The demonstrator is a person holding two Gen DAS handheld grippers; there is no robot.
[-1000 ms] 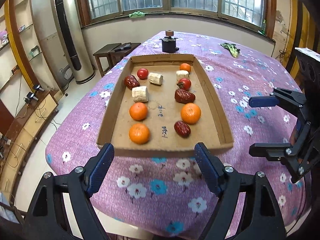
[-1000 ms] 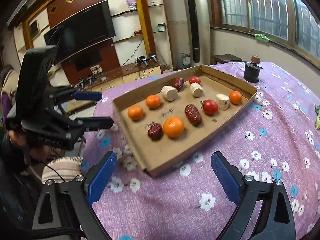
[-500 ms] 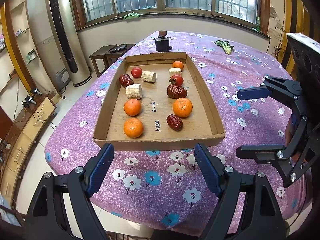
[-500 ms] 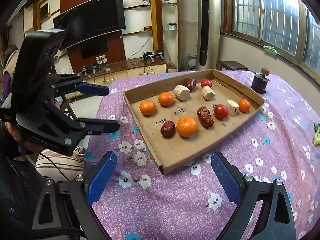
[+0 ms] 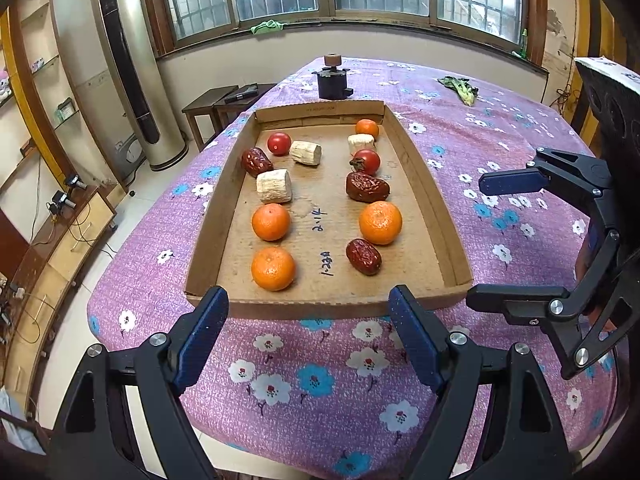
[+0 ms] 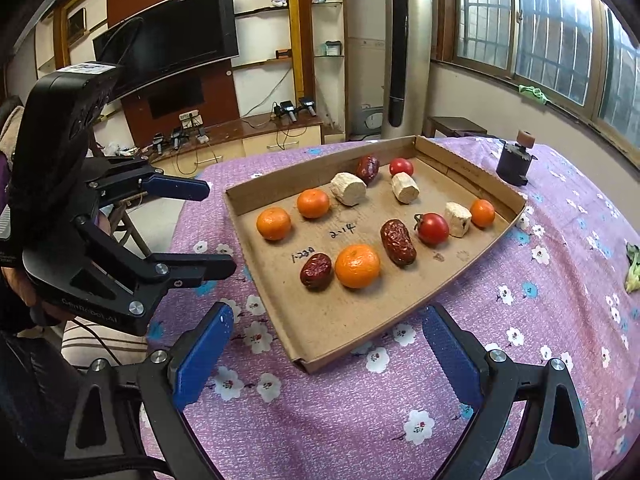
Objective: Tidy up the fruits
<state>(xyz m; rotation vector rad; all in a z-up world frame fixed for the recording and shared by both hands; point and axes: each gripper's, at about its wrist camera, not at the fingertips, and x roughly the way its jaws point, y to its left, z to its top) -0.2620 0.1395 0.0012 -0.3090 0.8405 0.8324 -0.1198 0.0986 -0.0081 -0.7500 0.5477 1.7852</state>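
Observation:
A shallow cardboard tray [image 5: 436,208] [image 6: 280,184] lies on the purple flowered tablecloth [image 5: 320,380]. It holds two rows of fruit. The left row includes two oranges [image 5: 273,269], a white cut piece [image 5: 274,186], a red date [image 5: 257,162] and a tomato [image 5: 279,143]. The right row includes a date [image 5: 363,256], an orange [image 5: 380,223] [image 6: 357,266], a longer date [image 5: 367,187], a tomato [image 5: 366,161] and a small orange [image 5: 367,128]. My left gripper [image 5: 308,312] [image 6: 212,230] hovers open before the tray's near wall. My right gripper [image 6: 328,328] [image 5: 492,240] is open at the tray's right corner. Neither holds anything.
A small black device with a brown knob [image 5: 333,80] [image 6: 514,162] stands beyond the tray's far end. A green leafy vegetable [image 5: 460,88] lies far right on the cloth. The table's edge drops off just left of the tray, toward a tower air conditioner [image 5: 128,72].
The left gripper drew back a little from the tray, then came nearer again. The right gripper shifted slightly. Both stayed open and no fruit moved.

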